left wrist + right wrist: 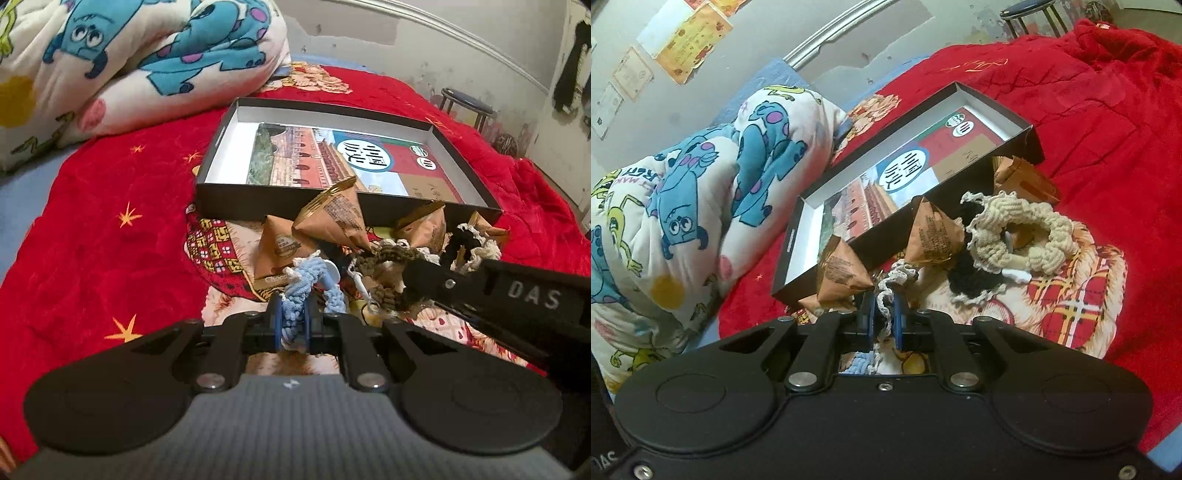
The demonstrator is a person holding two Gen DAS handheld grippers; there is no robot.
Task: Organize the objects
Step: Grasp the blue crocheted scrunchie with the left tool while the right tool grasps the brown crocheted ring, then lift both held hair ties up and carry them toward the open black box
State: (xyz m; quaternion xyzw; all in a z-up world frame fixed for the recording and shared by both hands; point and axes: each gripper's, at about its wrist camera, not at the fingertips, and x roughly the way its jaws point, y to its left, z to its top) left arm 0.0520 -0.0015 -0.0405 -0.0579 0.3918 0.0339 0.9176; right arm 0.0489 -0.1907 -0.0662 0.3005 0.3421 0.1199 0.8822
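Clearly, the open black box (280, 201) lies on the red blanket (92, 251) of the bed, with its near wall just beside a heap of small things. To the left of the heap the red blanket is free, while the rolled cartoon quilt (122, 62) closes the far left side. Brown triangular packets (332, 218) lean against the near wall of the box, and a picture book (332, 158) lies flat inside it. The left gripper (293, 321) has its jaws clenched on a blue-and-white knitted band (295, 291). The right gripper (884, 317) has its jaws clenched on a thin grey-white knitted band (886, 291). A beige knitted ring (1027, 229) and a black one (975, 277) lie beside the packets
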